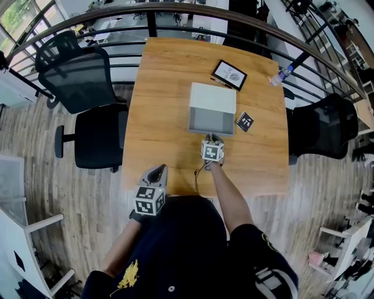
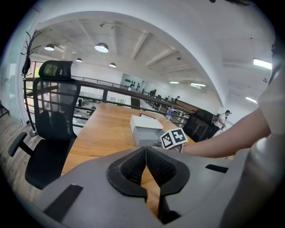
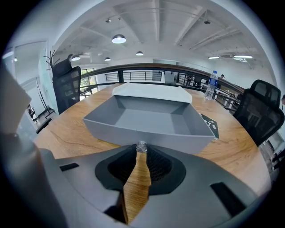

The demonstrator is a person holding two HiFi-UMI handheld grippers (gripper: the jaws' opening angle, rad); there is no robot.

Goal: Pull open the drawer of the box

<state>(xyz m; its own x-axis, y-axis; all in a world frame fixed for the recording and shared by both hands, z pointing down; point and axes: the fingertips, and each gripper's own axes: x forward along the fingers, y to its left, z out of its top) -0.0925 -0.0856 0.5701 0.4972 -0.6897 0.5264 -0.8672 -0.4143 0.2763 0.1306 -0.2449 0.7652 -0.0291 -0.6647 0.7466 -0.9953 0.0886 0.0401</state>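
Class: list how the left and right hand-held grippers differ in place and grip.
The right hand-held gripper reaches over the table to the drawer's front; the left hand-held gripper sits at the table's near edge. The right one's jaws pinch the small clear knob; the left one's jaws meet on nothing. Both carry a marker cube.

Desk (image 1: 158,87): rectangular, top of warm wood grain.

Office chairs: two black mesh ones (image 1: 76,73) (image 1: 99,137) are stood just left of the desk, and a third (image 1: 324,125) to its right.

Railing (image 1: 175,13): dark metal, curved, run past the desk's far end.

Floor (image 1: 70,193): grey-brown planks are laid around the desk.

Windows (image 1: 14,17): seen beyond the railing, far left of the desk.

Coat stand (image 3: 51,62): dark, placed left of the desk.

Ceiling (image 3: 156,18): white and beamed, with lit round lamps (image 3: 118,39) hung above the desk.
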